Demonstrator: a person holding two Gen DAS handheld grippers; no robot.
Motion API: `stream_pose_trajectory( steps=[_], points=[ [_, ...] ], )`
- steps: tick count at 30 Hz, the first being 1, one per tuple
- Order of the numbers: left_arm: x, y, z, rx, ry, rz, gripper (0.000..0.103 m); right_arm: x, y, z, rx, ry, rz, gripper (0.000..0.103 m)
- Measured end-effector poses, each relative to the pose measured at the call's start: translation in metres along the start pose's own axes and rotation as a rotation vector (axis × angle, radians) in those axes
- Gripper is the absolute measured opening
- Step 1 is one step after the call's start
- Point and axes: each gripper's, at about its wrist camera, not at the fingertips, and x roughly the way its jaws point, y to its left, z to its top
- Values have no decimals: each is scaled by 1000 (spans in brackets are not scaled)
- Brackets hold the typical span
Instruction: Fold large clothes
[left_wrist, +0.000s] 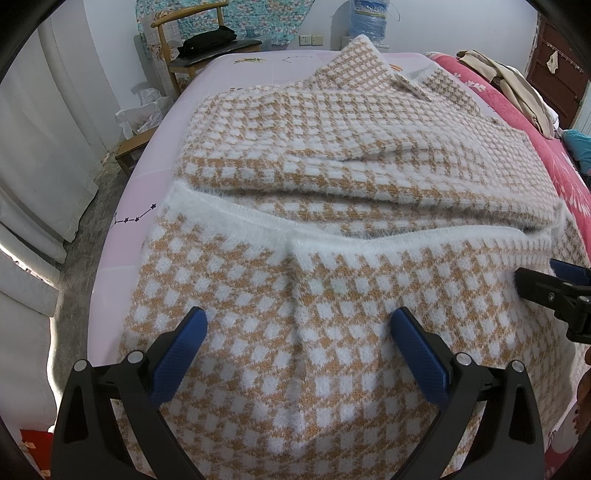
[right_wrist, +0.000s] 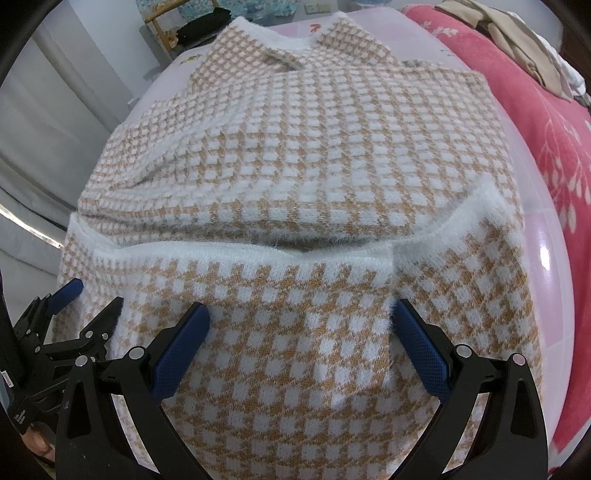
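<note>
you are looking down two wrist cameras at a fuzzy tan-and-white checked sweater (left_wrist: 332, 155) spread on a pink bed sheet (left_wrist: 122, 206). the sweater's long axis runs away from you, with the white-trimmed collar (right_wrist: 280, 46) at the far end. the hem end has been laid over the body, so its white ribbed hem band (left_wrist: 369, 230) runs left to right across the middle of both views, and the turned-back panel fills the near foreground.

your left gripper (left_wrist: 297, 345) hangs over the left part of that near panel, its blue pads spread wide and grasping nothing. your right gripper (right_wrist: 301, 339) hangs over the right part, likewise spread and empty, with one pad close to a vertical seam in the knit. the two tools sit side by side, near each other, each visible at the edge of the other's view.

the near folded edge lies below both tools, out of view. judging from this, each hand is about equally near its own side of the panel, so a further fold toward the collar would take both.

a red floral blanket (right_wrist: 546, 122) lies along the right.
</note>
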Motion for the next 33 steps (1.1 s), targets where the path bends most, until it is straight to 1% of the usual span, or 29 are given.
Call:
stream_pose_trajectory(
  steps=[6,12,14,16,19,20,22,24,25,26,28,30,31,33],
  points=[
    [0,0,-1,-2,-3,-4,99,2,-2,5,-7,18,3,95],
    [-3,5,-1,16,-23,-35,98,1,-4,0,-11,-21,21,95],
    [-10,8,0,28,-54,-44,98,0,-11,-2,-19,-25,45,95],
    [-24,11,3,46,-128,-48,98,-4,-19,-2,-23,-19,74,95],
    [-41,19,15,55,-197,-90,98,-12,-30,1,-5,-7,90,95],
    [-48,23,24,56,-223,-113,98,-17,-32,2,-7,-22,87,95],
    [-58,29,41,60,-264,-131,98,-34,-36,7,-20,-81,80,95],
    [-68,34,66,79,-309,-147,98,-56,-45,18,-25,-147,119,95],
    [-70,35,77,86,-319,-152,98,-67,-52,26,-20,-177,151,95],
    [-72,37,94,89,-326,-161,97,-74,-58,34,-18,-198,175,95],
    [-73,38,118,89,-337,-189,97,-87,-72,58,-13,-233,213,95],
    [-68,37,149,90,-344,-224,96,-94,-82,80,-1,-247,229,95],
    [-63,36,165,89,-344,-251,93,-95,-91,98,1,-251,249,95],
    [-50,31,196,75,-337,-295,90,-93,-101,125,12,-244,273,94]
  ],
)
